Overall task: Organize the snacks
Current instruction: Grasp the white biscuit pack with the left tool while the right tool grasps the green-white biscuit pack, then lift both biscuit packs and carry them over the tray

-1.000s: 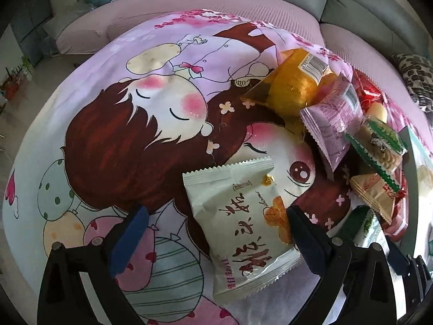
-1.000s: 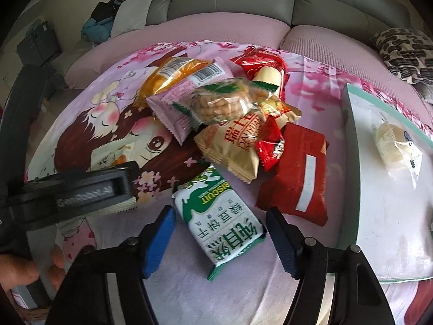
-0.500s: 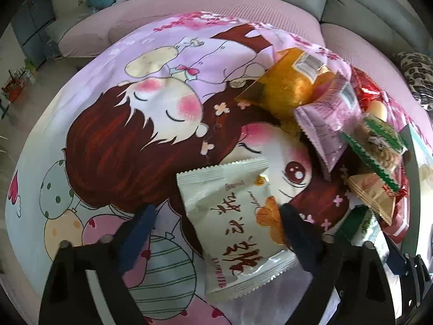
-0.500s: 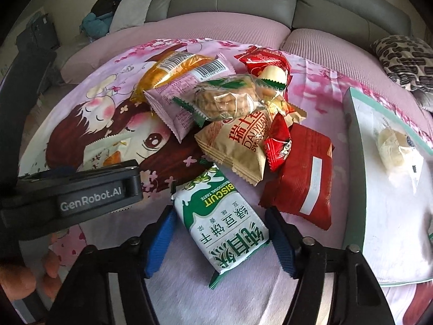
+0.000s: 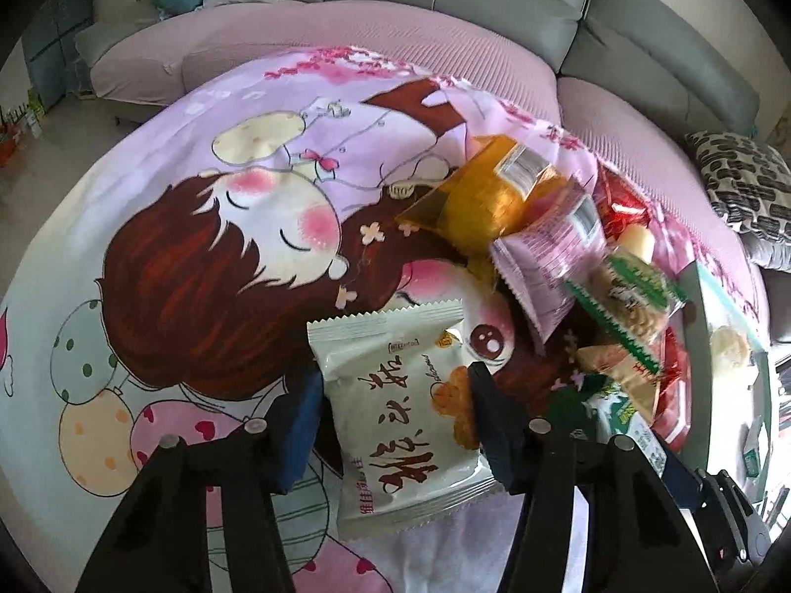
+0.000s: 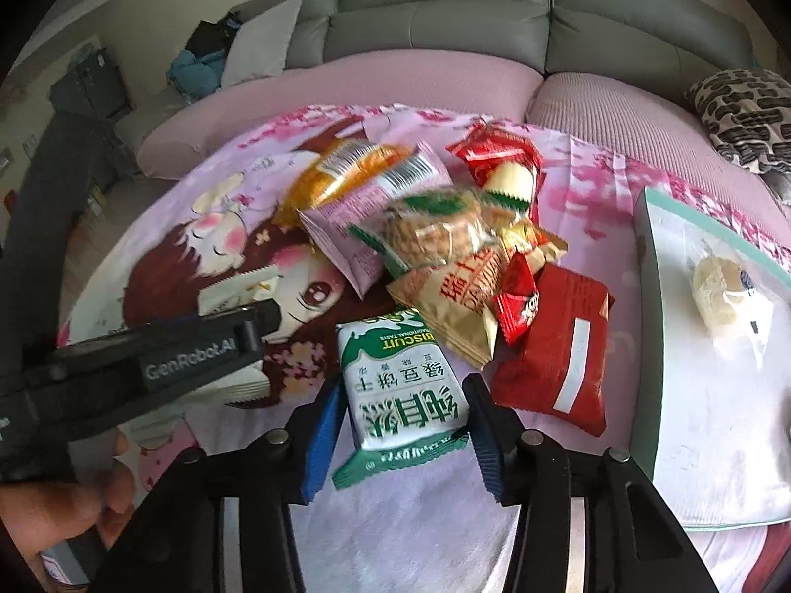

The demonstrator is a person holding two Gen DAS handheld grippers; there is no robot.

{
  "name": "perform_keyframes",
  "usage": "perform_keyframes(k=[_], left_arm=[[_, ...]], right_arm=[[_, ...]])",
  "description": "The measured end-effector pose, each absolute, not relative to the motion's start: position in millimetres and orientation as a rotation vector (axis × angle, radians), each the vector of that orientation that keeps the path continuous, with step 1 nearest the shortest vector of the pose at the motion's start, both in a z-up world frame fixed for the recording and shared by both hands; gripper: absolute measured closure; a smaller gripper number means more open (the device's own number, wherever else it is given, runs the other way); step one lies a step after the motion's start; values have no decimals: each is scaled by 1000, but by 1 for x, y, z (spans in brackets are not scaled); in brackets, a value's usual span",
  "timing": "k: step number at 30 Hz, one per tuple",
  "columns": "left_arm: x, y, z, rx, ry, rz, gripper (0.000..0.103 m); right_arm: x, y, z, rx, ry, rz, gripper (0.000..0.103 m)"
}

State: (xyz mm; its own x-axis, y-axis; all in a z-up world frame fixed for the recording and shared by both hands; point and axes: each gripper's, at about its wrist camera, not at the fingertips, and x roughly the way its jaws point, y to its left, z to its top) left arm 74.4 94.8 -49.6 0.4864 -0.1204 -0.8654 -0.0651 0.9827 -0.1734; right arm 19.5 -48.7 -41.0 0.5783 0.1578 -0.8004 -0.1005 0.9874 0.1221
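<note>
Both grippers tilt steeply down, jaws closing, left gripper [image 5: 393,412] around a white packet [image 5: 395,410], right gripper [image 6: 403,427] around a green biscuit pack [image 6: 400,390], over the cartoon blanket [image 5: 197,257] before a grey sofa [image 6: 445,15].

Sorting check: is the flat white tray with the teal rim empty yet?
No. The white teal-rimmed tray already holds one clear-wrapped pale round pastry.

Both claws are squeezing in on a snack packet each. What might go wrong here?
The left gripper is closing on the puffy white packet, which could crush it or let it slip. The right gripper is closing on the green biscuit packet, which touches the tan packet and may disturb the pile.
</note>
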Motion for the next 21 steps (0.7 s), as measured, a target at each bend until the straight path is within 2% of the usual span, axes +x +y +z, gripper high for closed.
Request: perform_keyframes(k=[12, 21], left_arm=[[61, 101, -11, -209, 949, -40, 44], [58, 99, -3, -202, 925, -40, 44]], right_arm=[[9, -60, -11, 90, 859, 140, 55], [5, -63, -4, 100, 840, 156, 56]])
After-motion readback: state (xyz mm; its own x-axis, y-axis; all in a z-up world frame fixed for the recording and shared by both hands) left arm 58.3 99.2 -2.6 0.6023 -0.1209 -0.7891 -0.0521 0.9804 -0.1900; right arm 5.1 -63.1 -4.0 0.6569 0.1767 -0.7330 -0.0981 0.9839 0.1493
